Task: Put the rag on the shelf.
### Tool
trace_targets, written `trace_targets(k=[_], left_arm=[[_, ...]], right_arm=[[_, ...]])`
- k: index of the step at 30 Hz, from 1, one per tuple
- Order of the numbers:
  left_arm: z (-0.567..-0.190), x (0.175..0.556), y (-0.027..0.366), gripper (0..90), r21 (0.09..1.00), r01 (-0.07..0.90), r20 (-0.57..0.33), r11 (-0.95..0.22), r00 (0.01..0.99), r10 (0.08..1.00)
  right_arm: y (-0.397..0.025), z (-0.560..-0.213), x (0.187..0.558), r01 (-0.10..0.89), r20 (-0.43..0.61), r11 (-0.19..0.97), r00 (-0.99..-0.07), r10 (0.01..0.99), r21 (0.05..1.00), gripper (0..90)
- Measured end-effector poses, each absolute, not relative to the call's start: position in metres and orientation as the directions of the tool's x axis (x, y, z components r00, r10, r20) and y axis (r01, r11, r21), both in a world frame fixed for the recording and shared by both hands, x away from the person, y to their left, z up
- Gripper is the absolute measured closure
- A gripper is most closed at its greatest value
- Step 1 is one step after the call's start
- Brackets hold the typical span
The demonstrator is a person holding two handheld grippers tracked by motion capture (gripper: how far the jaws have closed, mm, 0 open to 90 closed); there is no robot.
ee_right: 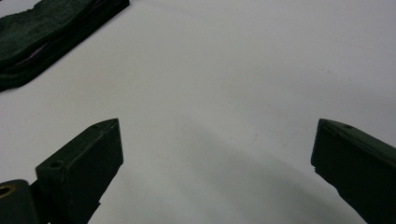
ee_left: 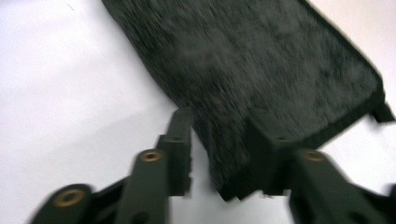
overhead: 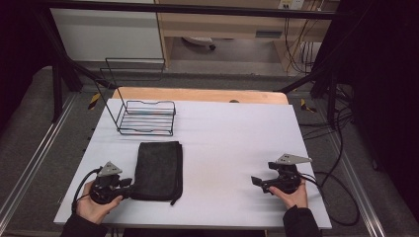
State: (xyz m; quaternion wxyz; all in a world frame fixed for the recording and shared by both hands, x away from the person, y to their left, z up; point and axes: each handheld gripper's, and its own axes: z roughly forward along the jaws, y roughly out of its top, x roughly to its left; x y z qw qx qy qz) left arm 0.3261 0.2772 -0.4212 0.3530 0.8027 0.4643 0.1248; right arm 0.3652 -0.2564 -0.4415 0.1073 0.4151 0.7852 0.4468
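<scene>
One folded dark cloth (overhead: pixel 159 170) lies flat on the white tabletop (overhead: pixel 237 143), left of centre, just near of a wire basket (overhead: pixel 147 117). Its pile looks plush and its edges are bound, with a small loop at the near right corner; judged soft, limp, light, not fragile and unlikely to slip.

Left gripper (overhead: pixel 126 182) sits at the cloth's near left corner. In the left gripper view its jaws stand partly open: one rests on bare tabletop just beside the cloth edge, the other on the cloth (ee_left: pixel 261 79). Nothing is clamped yet.

Right gripper (overhead: pixel 257 181) rests well apart at near right, jaws wide open and holding nothing.

Best hold, in my judgement: a bound corner, pinching all layers together; a grip on one layer would likely let the fold fall open.
</scene>
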Motion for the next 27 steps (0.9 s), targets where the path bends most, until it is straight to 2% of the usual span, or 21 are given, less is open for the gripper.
trace_targets(k=[5,8,11,18,22,23,26,27], left_arm=[[-0.413,0.34,0.282,37.4,0.732,0.622,-0.133,-0.277,0.529,0.838],[-0.412,0.351,0.281,32.9,0.736,0.62,-0.135,-0.271,0.527,0.839],[-0.415,0.367,0.278,35.3,0.728,0.634,-0.142,-0.262,0.513,0.847],[-0.43,0.396,0.273,49.6,0.702,0.661,-0.118,-0.267,0.477,0.871],[-0.439,0.399,0.275,53.9,0.686,0.674,-0.126,-0.273,0.48,0.868],[-0.441,0.399,0.276,55.5,0.691,0.672,-0.139,-0.265,0.483,0.865],[-0.443,0.398,0.278,60.0,0.695,0.675,-0.167,-0.249,0.488,0.856],[-0.444,0.398,0.278,60.0,0.695,0.674,-0.174,-0.25,0.494,0.852]], right_arm=[[-0.246,-0.438,0.367,0.549,0.205,0.242,-0.63,0.749,0.8,3.7],[-0.233,-0.434,0.371,0.545,0.203,0.232,-0.622,0.757,0.806,4.6],[-0.213,-0.429,0.376,0.543,0.214,0.224,-0.627,0.749,0.81,5.8],[-0.149,-0.421,0.389,0.532,0.212,0.262,-0.671,0.71,0.805,8.5],[-0.119,-0.42,0.398,0.532,0.229,0.263,-0.687,0.69,0.805,12.5],[-0.095,-0.422,0.406,0.535,0.237,0.269,-0.695,0.679,0.801,16.2],[-0.066,-0.429,0.416,0.54,0.234,0.288,-0.701,0.673,0.791,20.3],[-0.066,-0.429,0.416,0.54,0.234,0.288,-0.701,0.673,0.791,20.3]])
